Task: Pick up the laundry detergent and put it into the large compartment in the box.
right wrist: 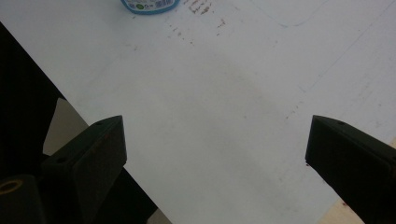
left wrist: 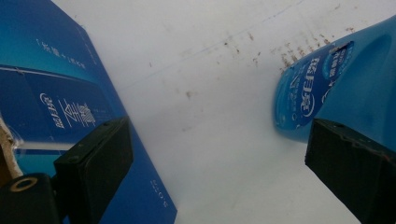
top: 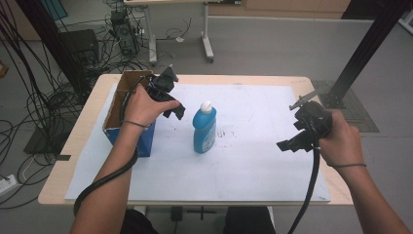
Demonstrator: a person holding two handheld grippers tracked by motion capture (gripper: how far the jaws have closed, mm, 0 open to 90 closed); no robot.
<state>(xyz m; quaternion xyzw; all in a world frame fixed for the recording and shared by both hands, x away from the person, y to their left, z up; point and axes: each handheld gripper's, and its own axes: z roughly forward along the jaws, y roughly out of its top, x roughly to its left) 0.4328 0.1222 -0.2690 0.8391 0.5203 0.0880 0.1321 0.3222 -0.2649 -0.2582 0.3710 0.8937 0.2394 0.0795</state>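
A blue bottle (top: 204, 128) with a white cap stands upright near the middle of the white sheet (top: 243, 161). An open blue cardboard box (top: 125, 108) stands to its left. My left gripper (top: 173, 95) hovers open between the box and the bottle, with nothing between its jaws. In the left gripper view the box wall (left wrist: 56, 93) is at the left and the bottle (left wrist: 336, 84) at the right of the open gripper (left wrist: 215, 135). My right gripper (top: 295, 127) is open above the sheet's right side, well apart from the bottle. The right gripper view catches the bottle's base (right wrist: 149, 4) at the top, beyond the open gripper (right wrist: 215, 135).
The white sheet covers most of a light wooden table (top: 73, 146). A black frame post (top: 370, 44) rises at the back right. Cables and equipment (top: 117, 29) lie on the floor behind the table. Brown specks (left wrist: 289, 51) mark the sheet near the bottle.
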